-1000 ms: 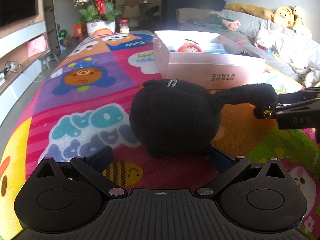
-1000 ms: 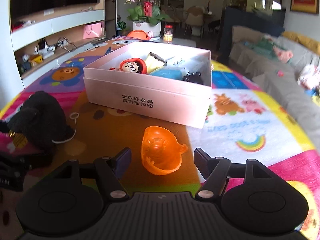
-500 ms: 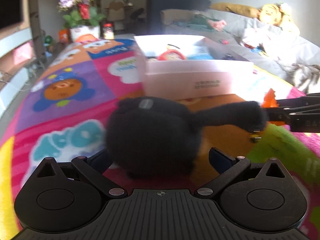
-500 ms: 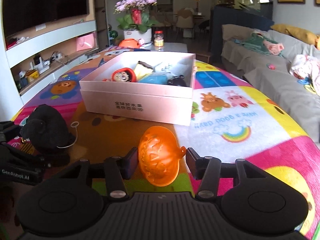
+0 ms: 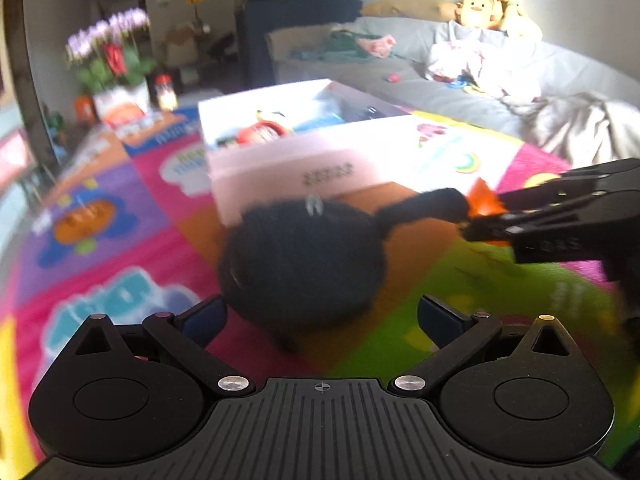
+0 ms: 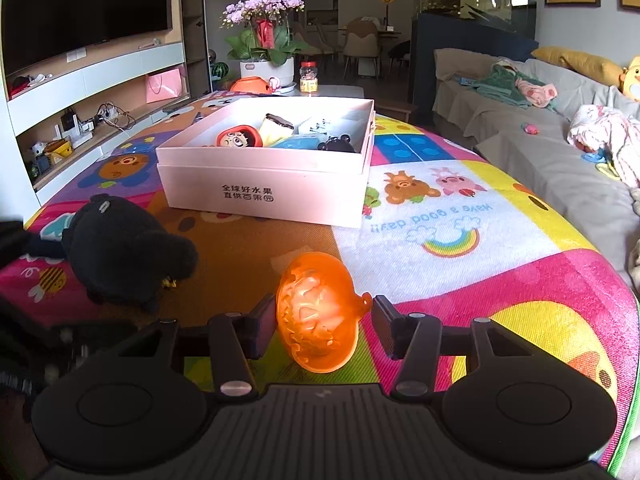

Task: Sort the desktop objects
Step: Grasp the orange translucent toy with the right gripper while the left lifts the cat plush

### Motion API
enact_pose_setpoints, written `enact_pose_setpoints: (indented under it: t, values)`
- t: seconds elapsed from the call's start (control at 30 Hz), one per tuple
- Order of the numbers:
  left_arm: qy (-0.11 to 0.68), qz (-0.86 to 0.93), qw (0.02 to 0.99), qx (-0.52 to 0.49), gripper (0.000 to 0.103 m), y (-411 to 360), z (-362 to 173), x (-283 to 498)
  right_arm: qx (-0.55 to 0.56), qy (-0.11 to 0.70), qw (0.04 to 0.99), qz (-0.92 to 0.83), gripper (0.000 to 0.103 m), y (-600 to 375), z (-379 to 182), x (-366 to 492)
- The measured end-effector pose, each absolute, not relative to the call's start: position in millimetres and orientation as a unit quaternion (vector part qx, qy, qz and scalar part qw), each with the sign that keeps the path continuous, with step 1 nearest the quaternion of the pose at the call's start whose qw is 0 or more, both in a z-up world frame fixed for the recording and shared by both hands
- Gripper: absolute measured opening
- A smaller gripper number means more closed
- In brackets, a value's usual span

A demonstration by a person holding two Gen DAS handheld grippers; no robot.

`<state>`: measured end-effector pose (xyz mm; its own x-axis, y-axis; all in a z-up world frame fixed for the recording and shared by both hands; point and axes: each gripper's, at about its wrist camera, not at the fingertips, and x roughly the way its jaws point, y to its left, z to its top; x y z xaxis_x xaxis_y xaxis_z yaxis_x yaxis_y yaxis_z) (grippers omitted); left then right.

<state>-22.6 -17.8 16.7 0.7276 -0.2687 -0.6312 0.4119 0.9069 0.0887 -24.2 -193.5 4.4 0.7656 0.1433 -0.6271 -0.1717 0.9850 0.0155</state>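
Note:
A black plush toy point(image 5: 304, 256) lies on the colourful play mat just ahead of my left gripper point(image 5: 320, 316), whose jaws stand open on either side of it. It also shows in the right wrist view point(image 6: 120, 248). My right gripper point(image 6: 320, 326) is shut on an orange translucent pumpkin toy point(image 6: 316, 312) and holds it off the mat. Its arm point(image 5: 560, 216) shows at the right of the left wrist view. A pink open box point(image 6: 264, 192) holds several small toys beyond both.
The play mat point(image 6: 460, 240) covers a round table with its edge at the right. A grey sofa point(image 6: 540, 152) with clothes stands to the right. A potted orchid point(image 6: 264, 52) and a jar stand behind the box. A TV shelf is at the left.
My right gripper has closed on the orange pumpkin toy and lifted it. The left gripper view has swung and is blurred; the plush sits a little farther from its jaws.

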Motion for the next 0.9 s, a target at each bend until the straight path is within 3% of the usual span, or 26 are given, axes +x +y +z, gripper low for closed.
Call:
enact_pose_setpoints:
  t: [0.13, 0.4, 0.53, 0.67, 0.9]
  values:
    - [0.294, -0.172, 0.925, 0.171, 0.103, -12.9, 14.3, -8.7, -0.023, 0.333, 0.938, 0.088, 0.051, -192.6, 2.8, -27.9]
    - [0.338, -0.284, 0.891, 0.107, 0.103, -9.9, 14.8, -5.3, -0.021, 0.339, 0.936, 0.088, 0.051, -192.7, 0.0, -27.9]
    - [0.318, -0.346, 0.873, 0.130, 0.103, -10.5, 20.7, -29.9, -0.020, 0.344, 0.935, 0.086, 0.051, -192.8, -3.9, -25.3]
    - [0.290, -0.287, 0.893, 0.189, 0.103, -15.6, 12.2, -30.4, -0.022, 0.350, 0.932, 0.095, 0.051, -189.8, -5.1, -25.7]
    - [0.256, -0.283, 0.901, 0.207, 0.103, -40.5, 11.1, -32.0, -0.039, 0.356, 0.929, 0.090, 0.052, -187.4, -5.4, -26.0]
